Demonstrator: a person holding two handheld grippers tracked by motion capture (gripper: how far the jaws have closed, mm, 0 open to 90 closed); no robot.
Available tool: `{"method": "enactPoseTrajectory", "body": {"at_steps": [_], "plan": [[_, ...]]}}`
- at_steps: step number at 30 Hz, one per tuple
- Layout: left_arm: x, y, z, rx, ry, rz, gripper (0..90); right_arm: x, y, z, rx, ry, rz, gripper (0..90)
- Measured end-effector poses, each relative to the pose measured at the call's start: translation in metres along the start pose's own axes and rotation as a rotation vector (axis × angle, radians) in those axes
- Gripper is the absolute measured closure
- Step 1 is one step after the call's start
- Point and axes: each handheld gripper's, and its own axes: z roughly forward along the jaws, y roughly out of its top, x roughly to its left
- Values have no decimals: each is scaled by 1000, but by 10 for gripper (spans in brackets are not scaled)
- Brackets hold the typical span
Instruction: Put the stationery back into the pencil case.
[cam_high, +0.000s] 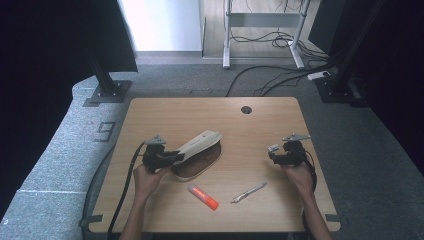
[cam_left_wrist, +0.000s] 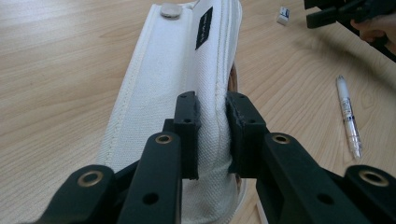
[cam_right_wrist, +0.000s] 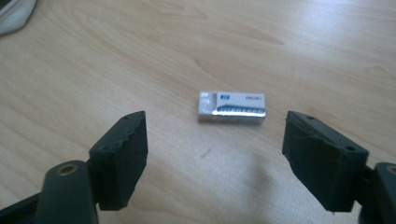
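Note:
A white canvas pencil case (cam_high: 199, 143) lies open at the middle of the wooden table (cam_high: 165, 115), its brown inside showing under the raised flap. My left gripper (cam_high: 175, 156) is shut on the near edge of that flap; in the left gripper view its jaws (cam_left_wrist: 212, 105) pinch the white fabric (cam_left_wrist: 163, 84). A small white and blue eraser (cam_right_wrist: 232, 108) lies on the table at the right (cam_high: 273, 148). My right gripper (cam_right_wrist: 215, 120) hovers over it, open, with the eraser beyond and between the two pads, untouched.
An orange-red marker (cam_high: 203, 196) and a silver pen (cam_high: 248, 192) lie near the table's front edge, between the two hands. The pen (cam_left_wrist: 348, 114) also lies right of the case in the left gripper view. A round cable hole (cam_high: 246, 109) sits at the far edge.

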Motion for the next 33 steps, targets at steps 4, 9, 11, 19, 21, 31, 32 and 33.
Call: {"method": "enactPoseTrajectory", "body": {"at_steps": [4, 9, 11, 19, 21, 31, 32, 33], "plan": [[-1, 0, 0, 2, 0, 4, 752, -3, 4, 6, 11, 5, 1, 293], [-1, 0, 0, 4, -1, 4, 752, -5, 7, 15, 19, -1, 0, 324], [-1, 0, 0, 4, -1, 5, 751, -6, 8, 19, 21, -6, -1, 331], [-1, 0, 0, 6, -3, 6, 749, -7, 11, 28, 27, -21, -8, 392], [-1, 0, 1, 7, -3, 6, 749, -6, 11, 30, 36, -24, -17, 414], [-1, 0, 1, 8, -8, 6, 749, -7, 8, 33, 28, -33, 11, 469], [-1, 0, 1, 8, -8, 6, 748, -7, 8, 32, 31, -34, 10, 470], [-1, 0, 1, 8, -9, 6, 748, -7, 9, 31, 30, -33, 10, 470]]}}
